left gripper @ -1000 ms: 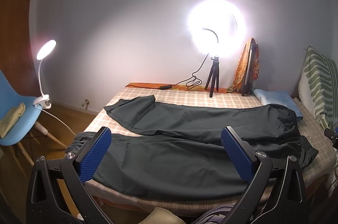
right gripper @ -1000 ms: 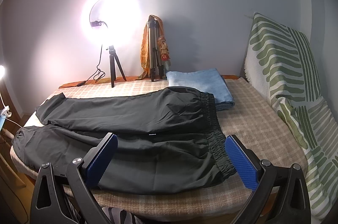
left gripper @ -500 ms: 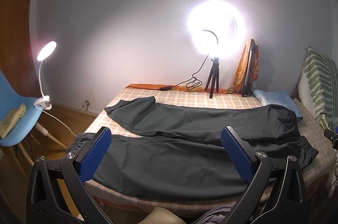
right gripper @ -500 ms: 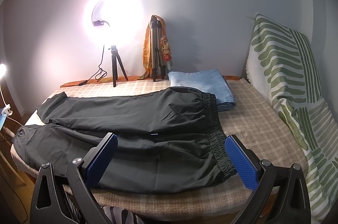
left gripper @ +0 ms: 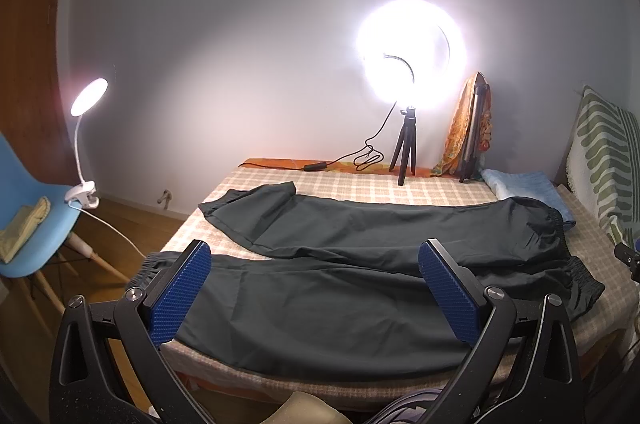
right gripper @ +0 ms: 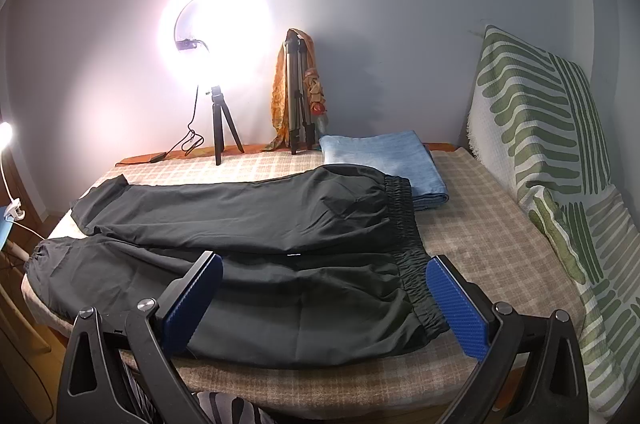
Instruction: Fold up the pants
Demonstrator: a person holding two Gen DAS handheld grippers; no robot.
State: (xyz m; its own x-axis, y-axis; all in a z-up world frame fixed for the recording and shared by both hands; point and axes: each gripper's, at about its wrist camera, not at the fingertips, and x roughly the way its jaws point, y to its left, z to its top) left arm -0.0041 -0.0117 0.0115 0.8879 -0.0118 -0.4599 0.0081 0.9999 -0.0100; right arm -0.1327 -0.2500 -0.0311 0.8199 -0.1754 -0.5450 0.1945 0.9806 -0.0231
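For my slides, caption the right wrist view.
Open right gripper above dark pants spread flat on a checked bedcover, before folding.

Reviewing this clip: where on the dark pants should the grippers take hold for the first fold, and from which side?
Probably the near leg of the pants: the right gripper at the elastic waistband, the left gripper at the gathered cuff. Both come in from the near edge of the bed, jaws open. The pants lie flat, legs spread apart, so the near leg can fold over the far one.

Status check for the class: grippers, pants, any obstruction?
Left gripper open, empty. Right gripper open, empty. Dark pants spread flat on bed, unfolded. Waistband overlaps blue towel; nothing else obstructing.
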